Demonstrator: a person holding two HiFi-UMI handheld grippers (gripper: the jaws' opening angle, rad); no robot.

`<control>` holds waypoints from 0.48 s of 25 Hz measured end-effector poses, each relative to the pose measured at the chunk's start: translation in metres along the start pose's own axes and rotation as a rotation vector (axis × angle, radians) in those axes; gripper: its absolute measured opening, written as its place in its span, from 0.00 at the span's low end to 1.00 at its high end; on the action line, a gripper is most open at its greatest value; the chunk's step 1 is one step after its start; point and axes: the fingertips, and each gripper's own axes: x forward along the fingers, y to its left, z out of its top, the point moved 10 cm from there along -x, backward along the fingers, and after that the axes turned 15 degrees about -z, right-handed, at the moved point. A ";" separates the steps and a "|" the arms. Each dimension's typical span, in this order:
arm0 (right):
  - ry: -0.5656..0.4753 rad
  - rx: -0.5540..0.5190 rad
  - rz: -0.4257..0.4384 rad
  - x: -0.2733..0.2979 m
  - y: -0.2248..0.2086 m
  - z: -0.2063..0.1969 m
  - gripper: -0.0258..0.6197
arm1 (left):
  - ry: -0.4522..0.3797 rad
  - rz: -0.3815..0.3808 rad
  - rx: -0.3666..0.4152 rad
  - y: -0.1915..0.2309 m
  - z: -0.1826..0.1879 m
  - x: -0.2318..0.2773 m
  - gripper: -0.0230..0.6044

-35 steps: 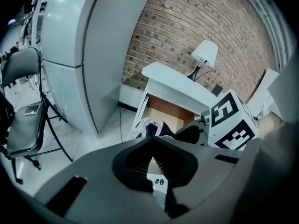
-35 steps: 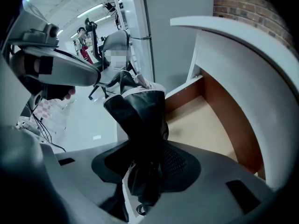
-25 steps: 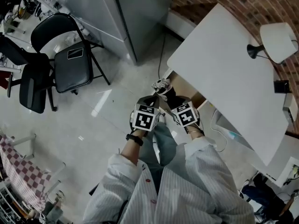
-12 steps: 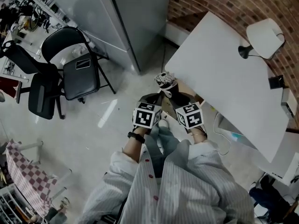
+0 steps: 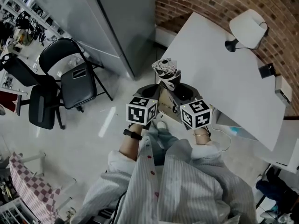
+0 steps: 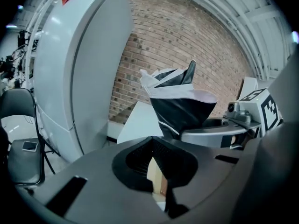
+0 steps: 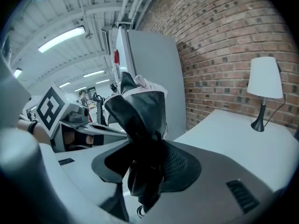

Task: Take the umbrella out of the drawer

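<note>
A folded black-and-white umbrella (image 5: 167,71) stands upright above the table's near corner, with my right gripper (image 5: 180,91) shut on its lower part. In the right gripper view the umbrella (image 7: 140,120) fills the gap between the jaws of that gripper (image 7: 145,171). My left gripper (image 5: 149,91) is close beside it on the left. In the left gripper view this gripper (image 6: 156,171) has its jaws together with nothing in them, and the umbrella (image 6: 180,101) rises just ahead to the right. The open wooden drawer (image 5: 166,107) lies below both grippers.
A white table (image 5: 219,69) runs along a brick wall, with a white lamp (image 5: 247,27) at its far end. A tall grey cabinet (image 5: 126,22) stands to the left. A black folding chair (image 5: 74,78) is on the pale floor further left.
Both grippers have risen together, carrying the umbrella up out of the drawer to above the table's edge. The umbrella stays in the right gripper.
</note>
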 end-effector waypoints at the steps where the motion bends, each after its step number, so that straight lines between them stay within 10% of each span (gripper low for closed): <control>1: -0.020 0.011 -0.002 -0.006 -0.002 0.005 0.34 | -0.013 -0.011 0.010 -0.003 0.005 0.000 0.05; 12: -0.178 0.033 -0.058 -0.069 -0.014 0.042 0.34 | -0.102 -0.148 0.145 -0.048 0.058 0.003 0.05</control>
